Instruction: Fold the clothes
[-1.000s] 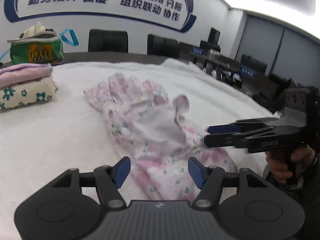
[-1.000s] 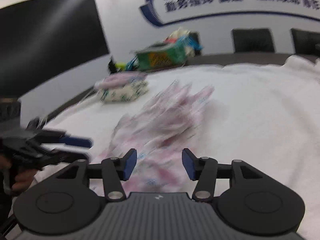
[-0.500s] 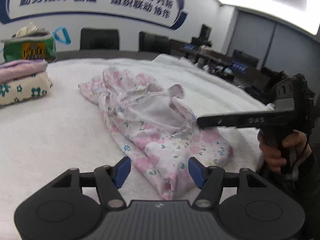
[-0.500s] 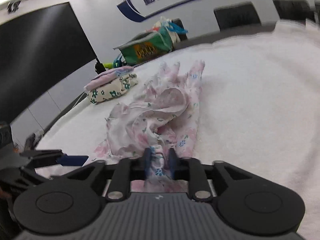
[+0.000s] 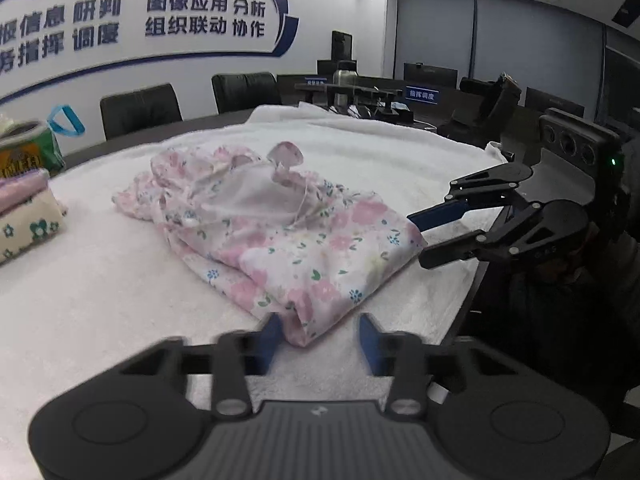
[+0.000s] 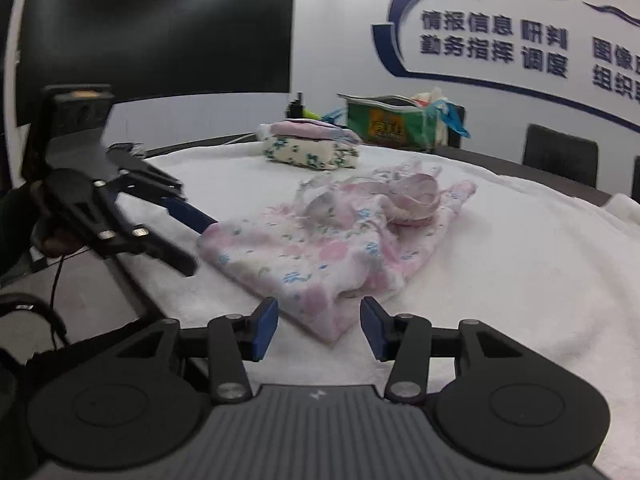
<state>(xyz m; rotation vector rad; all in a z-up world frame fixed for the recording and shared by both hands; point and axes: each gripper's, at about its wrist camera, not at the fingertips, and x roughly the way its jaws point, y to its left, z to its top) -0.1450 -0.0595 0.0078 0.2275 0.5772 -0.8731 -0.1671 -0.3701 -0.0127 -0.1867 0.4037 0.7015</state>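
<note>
Ok, left wrist view first.
garment: floral garment (image 5: 304,240) lies on the white towel (image 5: 100,300), near the table's front edge. A second ago it was a long crumpled strip; now its near end is spread into a wide flap with two corners.
left gripper: left gripper (image 5: 320,336) has just been closing. One near corner sits between its jaws, but we see no pad pressing yet, so no grip; one finger is blurred.
right gripper: right gripper (image 5: 420,236) is at the other near corner, side-on, jaws apart around the cloth edge.
folded stack: folded stack (image 5: 24,208) is well apart at far left, untouched.

Next, right wrist view.
right gripper: half a second ago we had it pinched on the hem. Now both fingers stand apart, with the corner between them and not clamped.
left gripper: reaching in from the left, tips just beside the garment's other corner.
garment: bunched at the far end, flatter toward us.

meaning: our read is that the straightening pull is done and we are re-seating on both near corners. First fold not yet made.
</note>
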